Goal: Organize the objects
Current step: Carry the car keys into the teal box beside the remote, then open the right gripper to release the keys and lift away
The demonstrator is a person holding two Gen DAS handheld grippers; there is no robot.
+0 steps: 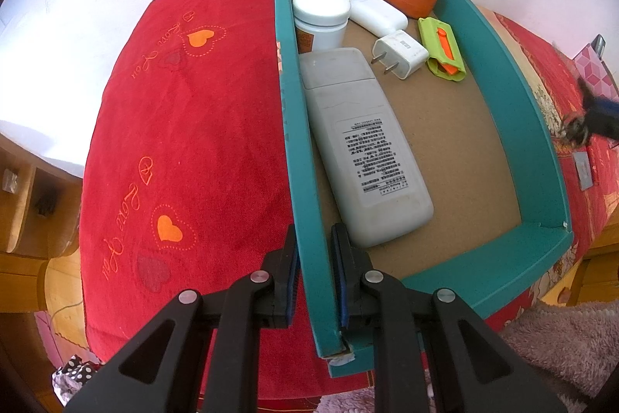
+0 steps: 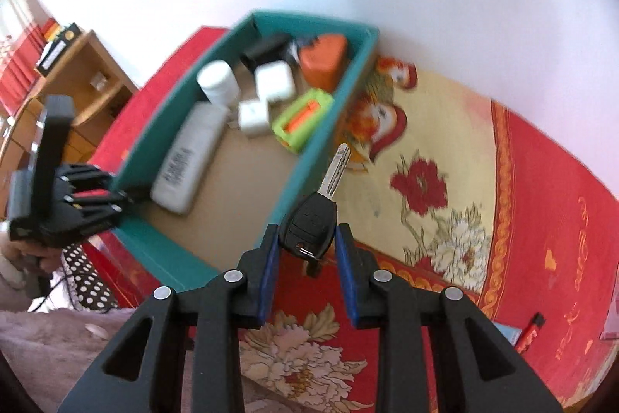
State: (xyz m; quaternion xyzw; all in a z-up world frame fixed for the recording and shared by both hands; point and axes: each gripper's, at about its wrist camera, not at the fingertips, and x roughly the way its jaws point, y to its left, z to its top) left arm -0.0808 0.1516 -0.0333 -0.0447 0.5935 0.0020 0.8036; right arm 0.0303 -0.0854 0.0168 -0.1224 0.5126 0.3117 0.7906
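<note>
I am clamping my left gripper (image 1: 314, 258) on the teal box's (image 1: 541, 142) near wall, while my right gripper (image 2: 306, 250) is gripping a car key (image 2: 309, 219) just beside that box.

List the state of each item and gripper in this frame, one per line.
Left gripper: shut on the teal box's side wall.
Right gripper: shut on the car key.
Car key: held above the cloth, blade pointing away.
Teal box: open-topped, upright.
Remote: inside the box, label side up.
White jar: in the box, lid on.
Green utility knife: in the box.
</note>
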